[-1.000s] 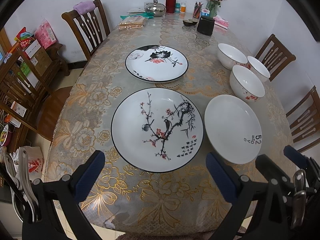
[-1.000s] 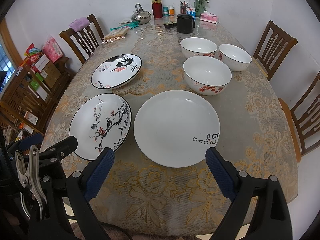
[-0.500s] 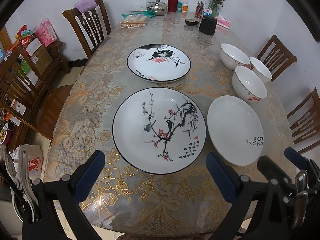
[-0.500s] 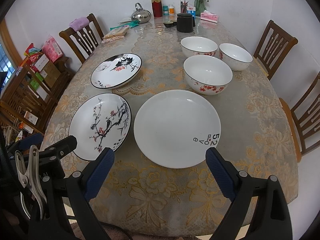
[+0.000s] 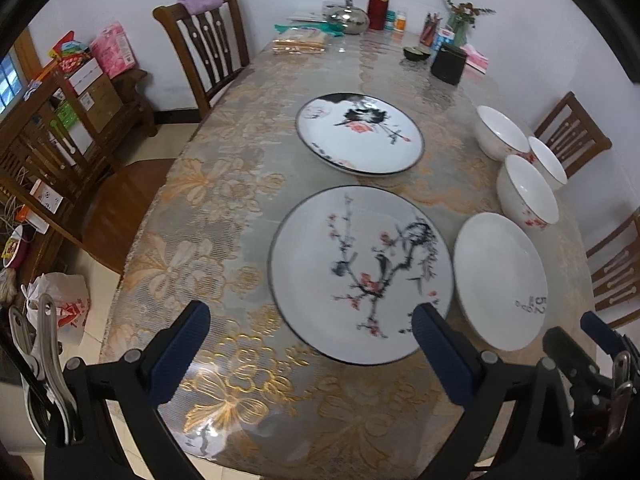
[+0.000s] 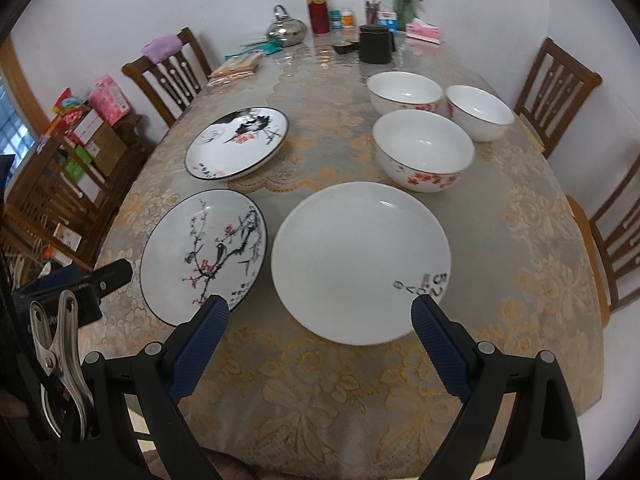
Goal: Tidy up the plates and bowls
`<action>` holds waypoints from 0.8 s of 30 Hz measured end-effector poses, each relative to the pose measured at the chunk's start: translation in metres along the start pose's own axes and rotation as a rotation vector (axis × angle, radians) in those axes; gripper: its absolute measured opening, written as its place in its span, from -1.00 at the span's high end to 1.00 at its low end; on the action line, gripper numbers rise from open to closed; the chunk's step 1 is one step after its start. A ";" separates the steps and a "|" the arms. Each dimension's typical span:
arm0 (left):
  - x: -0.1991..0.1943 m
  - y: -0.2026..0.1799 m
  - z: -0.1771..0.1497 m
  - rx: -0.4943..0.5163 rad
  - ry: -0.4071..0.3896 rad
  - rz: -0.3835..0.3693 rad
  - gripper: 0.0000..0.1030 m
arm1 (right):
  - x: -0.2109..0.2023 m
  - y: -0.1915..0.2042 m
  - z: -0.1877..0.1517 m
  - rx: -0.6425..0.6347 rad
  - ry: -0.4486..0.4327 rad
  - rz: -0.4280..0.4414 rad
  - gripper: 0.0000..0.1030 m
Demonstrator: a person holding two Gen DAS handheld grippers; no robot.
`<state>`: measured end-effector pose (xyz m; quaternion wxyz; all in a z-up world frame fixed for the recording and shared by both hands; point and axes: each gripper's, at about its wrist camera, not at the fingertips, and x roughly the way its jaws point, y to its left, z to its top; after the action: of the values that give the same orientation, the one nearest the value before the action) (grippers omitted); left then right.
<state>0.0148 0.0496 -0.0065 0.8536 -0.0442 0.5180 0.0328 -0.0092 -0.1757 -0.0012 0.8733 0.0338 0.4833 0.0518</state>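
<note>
On the table (image 6: 532,240), covered by a gold floral lace cloth, stand 3 plates and 3 bowls. Nearest the front edge, the bird-and-plum-blossom plate (image 5: 360,276) lies just beside the plain white plate (image 6: 360,260), which carries a small dark "52" mark near its rim; the 2 rims are very close, and I cannot tell whether they touch. Behind the bird plate, apart from it, sits the flower-painted plate (image 5: 360,132) with a dark rim. Beyond the white plate, the 3 white bowls with red blossom decoration are clustered: the nearest bowl (image 6: 422,152), the far-left bowl (image 6: 404,88) and the far-right bowl (image 6: 478,110), each close to its neighbours.

The left gripper (image 5: 308,340) hovers over the front of the table with its blue-padded fingers (image 5: 180,350) spread wide and empty, the right-hand finger overlapping the bird plate's near rim in its own view. The right gripper (image 6: 320,336) is likewise spread wide and holds nothing, framing the near edge of the white plate.

At the far end of the table stand a metal kettle (image 6: 286,30), a red bottle (image 6: 318,10), a black canister (image 6: 374,42), a vase of sprigs (image 6: 404,4) and a pink tissue pack (image 6: 422,32). Wooden chairs (image 6: 168,74) surround the table.
</note>
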 end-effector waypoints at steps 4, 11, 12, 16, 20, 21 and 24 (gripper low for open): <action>0.008 0.016 0.003 -0.003 -0.007 0.039 -0.97 | 0.011 0.013 0.004 -0.037 0.009 0.032 -0.74; 0.028 0.043 0.016 0.010 -0.004 0.035 -0.88 | 0.028 0.033 -0.003 -0.030 0.054 0.113 -0.56; 0.031 0.045 0.019 0.016 -0.001 0.029 -0.87 | 0.032 0.036 -0.004 -0.024 0.063 0.121 -0.54; 0.046 0.050 0.028 0.042 0.016 0.002 -0.78 | 0.043 0.042 -0.008 -0.002 0.090 0.140 -0.33; 0.063 0.051 0.036 0.074 0.042 -0.022 -0.68 | 0.056 0.049 -0.012 0.016 0.118 0.137 -0.20; 0.068 0.050 0.038 0.092 0.052 -0.030 -0.67 | 0.058 0.051 -0.013 0.019 0.124 0.140 -0.19; 0.078 0.044 0.042 0.144 0.068 -0.065 -0.57 | 0.067 0.056 -0.015 0.028 0.140 0.149 -0.10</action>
<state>0.0838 0.0992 -0.0583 0.8371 -0.0008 0.5460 -0.0339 0.0101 -0.1116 -0.0590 0.8304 0.0780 0.5401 0.1122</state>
